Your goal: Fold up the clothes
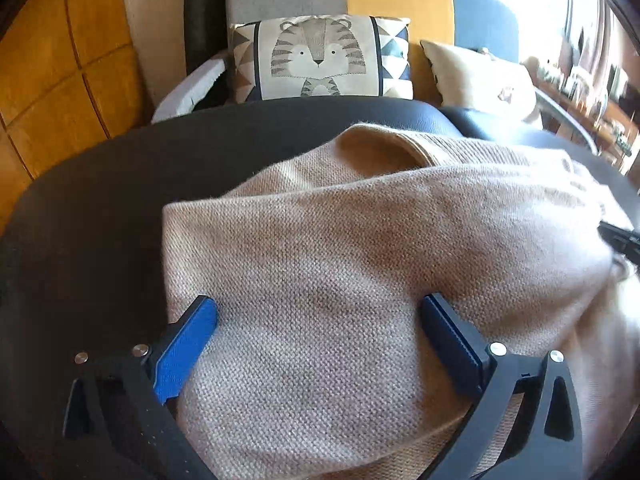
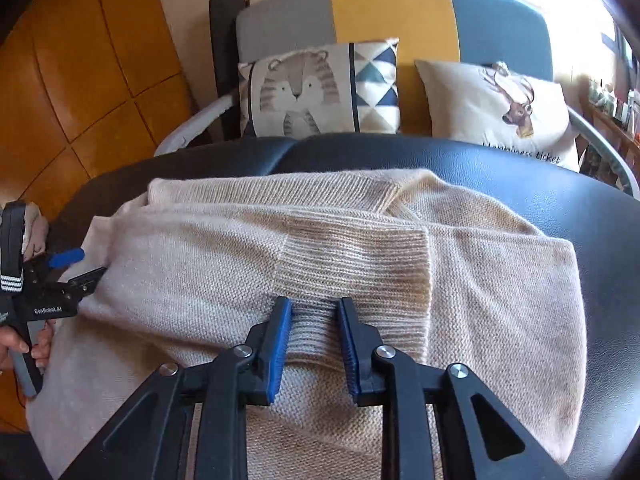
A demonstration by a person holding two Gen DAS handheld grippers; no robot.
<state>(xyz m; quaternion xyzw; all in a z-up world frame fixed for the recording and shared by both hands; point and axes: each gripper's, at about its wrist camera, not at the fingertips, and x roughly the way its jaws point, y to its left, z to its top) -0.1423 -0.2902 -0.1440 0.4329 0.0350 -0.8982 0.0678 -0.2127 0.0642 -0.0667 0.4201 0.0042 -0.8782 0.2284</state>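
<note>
- A beige sweater (image 2: 280, 248) is spread on a black padded seat (image 2: 520, 168); a tiger cushion (image 2: 316, 88) and a wooden floor (image 2: 80, 60) are seen behind.
- The left gripper (image 1: 318, 320) is spread wide over the knit, gripping nothing.
- The right gripper (image 2: 314, 344) is narrowly parted, with the ribbed cuff (image 2: 360, 256) between its pads.

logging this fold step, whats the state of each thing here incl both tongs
sweater: partly folded, flat on the black table
ribbed cuff: laid across the sweater's middle
left tongs: wide open over the sweater, holding nothing
right tongs: partly open, astride the cuff, pads not pressing it
tiger pillow: upright on the sofa
</note>
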